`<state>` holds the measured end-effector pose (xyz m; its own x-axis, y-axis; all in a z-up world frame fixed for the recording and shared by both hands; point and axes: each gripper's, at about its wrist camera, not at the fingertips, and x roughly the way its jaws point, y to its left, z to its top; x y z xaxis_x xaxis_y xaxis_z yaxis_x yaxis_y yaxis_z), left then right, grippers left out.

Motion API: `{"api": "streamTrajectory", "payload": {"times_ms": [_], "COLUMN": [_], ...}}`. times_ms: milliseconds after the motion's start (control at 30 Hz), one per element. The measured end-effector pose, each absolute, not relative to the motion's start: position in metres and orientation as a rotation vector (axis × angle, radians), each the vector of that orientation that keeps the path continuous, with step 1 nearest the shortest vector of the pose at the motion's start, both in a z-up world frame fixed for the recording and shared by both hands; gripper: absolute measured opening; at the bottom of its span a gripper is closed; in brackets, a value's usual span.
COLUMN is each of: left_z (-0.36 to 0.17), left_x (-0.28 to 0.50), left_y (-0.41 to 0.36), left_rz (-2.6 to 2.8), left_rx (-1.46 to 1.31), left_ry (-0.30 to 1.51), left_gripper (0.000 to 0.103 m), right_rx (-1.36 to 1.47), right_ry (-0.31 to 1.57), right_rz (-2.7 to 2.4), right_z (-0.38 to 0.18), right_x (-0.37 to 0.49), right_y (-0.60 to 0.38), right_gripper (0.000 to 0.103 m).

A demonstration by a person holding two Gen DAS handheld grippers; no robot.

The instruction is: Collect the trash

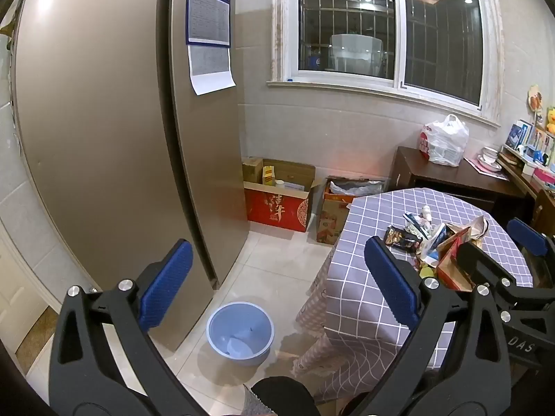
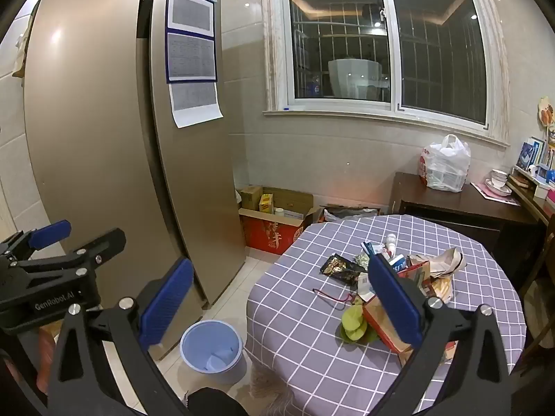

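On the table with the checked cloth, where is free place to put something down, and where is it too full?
The tablecloth is bare on its left side nearest the blue bin, and along the far edge by the dark cabinet. The trash pile crowds the middle and right, with a red cord reaching left.

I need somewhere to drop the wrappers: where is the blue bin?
The blue bin stands on the floor, between the fridge and the table, low centre-left in both views.

A glossy, smooth fridge (image 2: 104, 138) stood at nine o'clock; the table wore matt checked cloth (image 2: 312, 312); the blue bin (image 2: 211, 346) looked like smooth plastic
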<state>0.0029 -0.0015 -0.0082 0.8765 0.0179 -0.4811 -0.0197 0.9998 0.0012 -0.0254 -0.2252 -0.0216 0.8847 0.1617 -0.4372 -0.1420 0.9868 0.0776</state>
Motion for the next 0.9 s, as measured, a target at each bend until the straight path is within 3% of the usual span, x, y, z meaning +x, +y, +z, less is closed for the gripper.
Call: {"api": "streamTrajectory", "payload": {"times_ms": [900], "left_z": [-0.0101], "left_x": [0.0030], "left_y": [-0.0022], "left_rz": [0.020], "left_rx": [-0.002], "left_ry": [0.506], "left_gripper": [0.097], "right_rx": [0.044], "right_ry": [0.463], "right_rz": [0.160], "right_z": [-0.0256], "right_x": [-0.0261], "right_y": [-0.2218], "right_gripper": [0.099]}}
